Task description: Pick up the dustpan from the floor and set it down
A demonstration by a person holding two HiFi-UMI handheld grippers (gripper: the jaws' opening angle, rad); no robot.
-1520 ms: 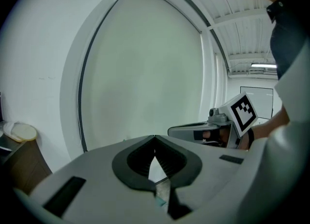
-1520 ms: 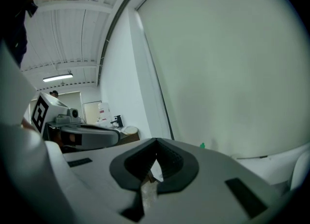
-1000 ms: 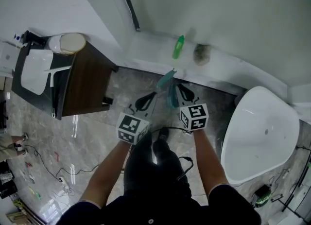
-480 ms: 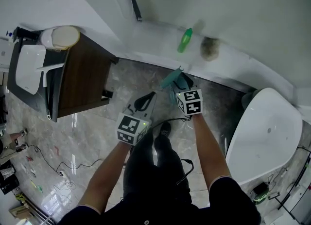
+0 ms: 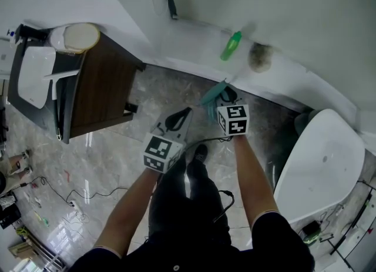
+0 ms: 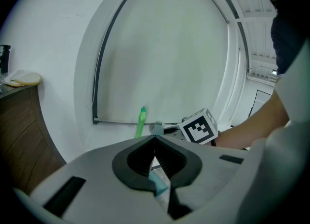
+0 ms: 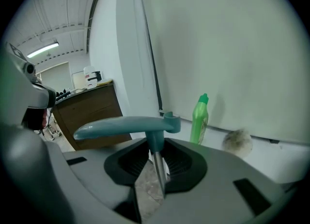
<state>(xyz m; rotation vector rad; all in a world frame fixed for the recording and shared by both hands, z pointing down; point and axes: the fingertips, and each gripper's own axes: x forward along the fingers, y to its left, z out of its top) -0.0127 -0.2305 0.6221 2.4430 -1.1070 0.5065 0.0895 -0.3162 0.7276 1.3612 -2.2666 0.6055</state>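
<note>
Finding 1. The right gripper [image 7: 155, 153] is found grasping the dustpan [image 7: 123, 127]. Its metal shaft [image 7: 158, 172] stands between the jaws just below the teal handle, and the jaws have just been closing round it. The pads appear to bear on the shaft near the tips.

Finding 2. Against the two earlier head views, the right gripper is seen carried toward 12 o'clock, closer to the white ledge [image 5: 194, 39], with the dustpan kept directly ahead of it.

Finding 3. The dustpan is located on the floor [image 5: 158, 97] at the foot of the ledge, at 12 o'clock from the right gripper's marker cube [image 5: 233, 120]. A green bottle [image 5: 231, 46] stands on the ledge at 12 o'clock from the dustpan. Contact between pan and floor is hidden by the gripper.

Finding 4. The left gripper [image 6: 155, 138] is clenched, tips together, nothing held. It is placed at 8 o'clock from the dustpan, apart from it.

Assessment. The grasp is judged as just made, so the lift can be expected next. The thin, smooth shaft is judged liable to swing or slip if raised quickly.
</note>
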